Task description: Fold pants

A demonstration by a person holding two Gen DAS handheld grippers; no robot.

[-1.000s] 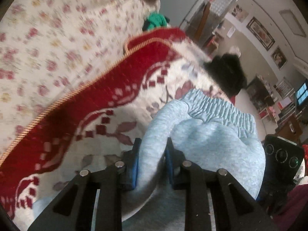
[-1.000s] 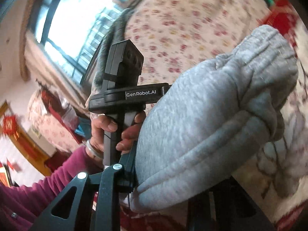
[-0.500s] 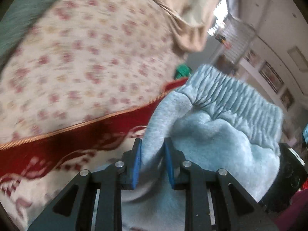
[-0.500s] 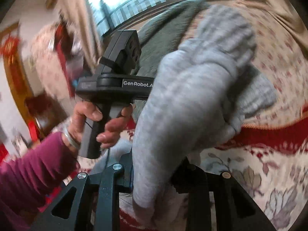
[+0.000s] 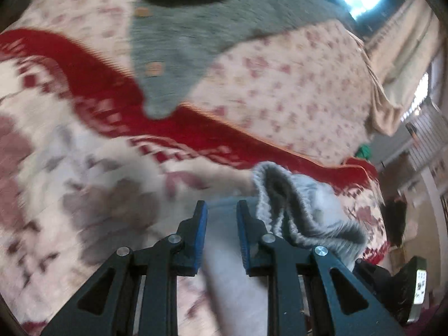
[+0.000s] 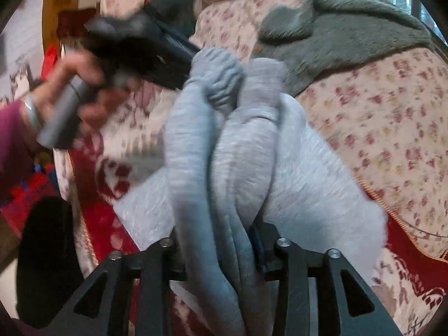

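Between the blue pads of the left gripper runs a band of the grey pants; the jaws stand narrow and are closing on the cloth, pinching it. From there the bundle runs off to the right in that view, its ribbed waistband gaping open as a dark loop just beyond the right finger. Seen from the right wrist, the right gripper has a thick wad of the pants between its fingers while its jaws are opening; the pads are hidden by the folds, so whether they press on the cloth cannot be told. The bunched fabric's long axis runs straight away from this camera, rising to the gathered waistband at the far end, with a flatter panel spread to the right.

Under the pants lies a red and cream patterned blanket. Beyond it a floral sheet covers the bed, with a grey fleece thrown across it. At left a hand in a magenta sleeve grips the other tool's handle. Farther off are beige curtains and a bright window.
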